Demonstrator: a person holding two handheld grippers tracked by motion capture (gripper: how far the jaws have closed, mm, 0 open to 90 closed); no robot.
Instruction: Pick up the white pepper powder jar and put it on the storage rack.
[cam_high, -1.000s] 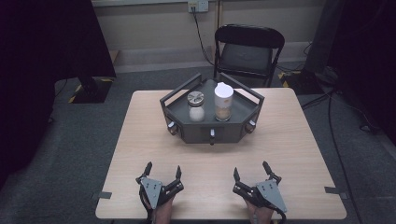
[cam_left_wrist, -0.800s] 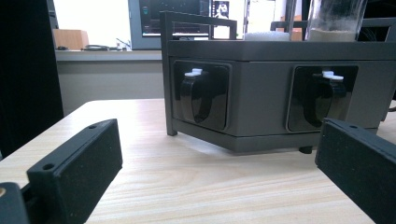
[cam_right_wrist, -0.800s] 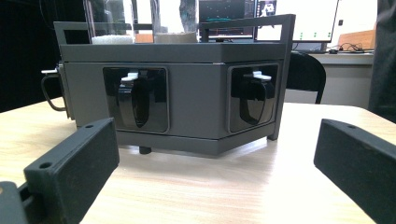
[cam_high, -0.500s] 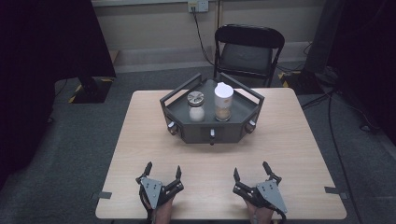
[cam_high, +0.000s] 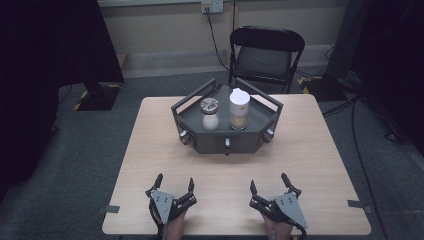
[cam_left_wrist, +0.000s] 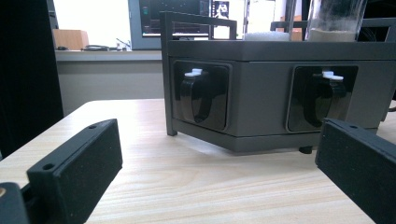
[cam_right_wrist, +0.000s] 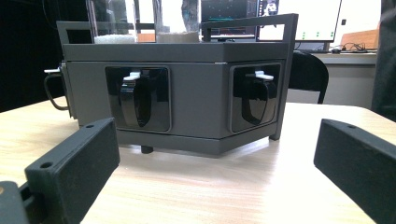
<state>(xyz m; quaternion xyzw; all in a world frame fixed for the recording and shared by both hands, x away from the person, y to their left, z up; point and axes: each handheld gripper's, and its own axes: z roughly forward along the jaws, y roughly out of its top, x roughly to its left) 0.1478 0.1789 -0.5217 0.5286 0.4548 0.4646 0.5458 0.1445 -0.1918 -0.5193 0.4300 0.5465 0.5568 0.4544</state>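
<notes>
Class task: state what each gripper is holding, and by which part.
Nothing is held: the left gripper and right gripper rest open on the table.

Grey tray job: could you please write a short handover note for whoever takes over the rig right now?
Left tongs: open, holding nothing, at the near table edge.
Right tongs: open, holding nothing, at the near edge too.
Grey tray: mid-table, beyond both tongs, apart from them; latches on its front faces.
On it: small jar at left, taller white-lidded jar at right, both upright.
Done: nothing visibly handled.
Left: probably everything, starting with a reach toward the tray.
</notes>
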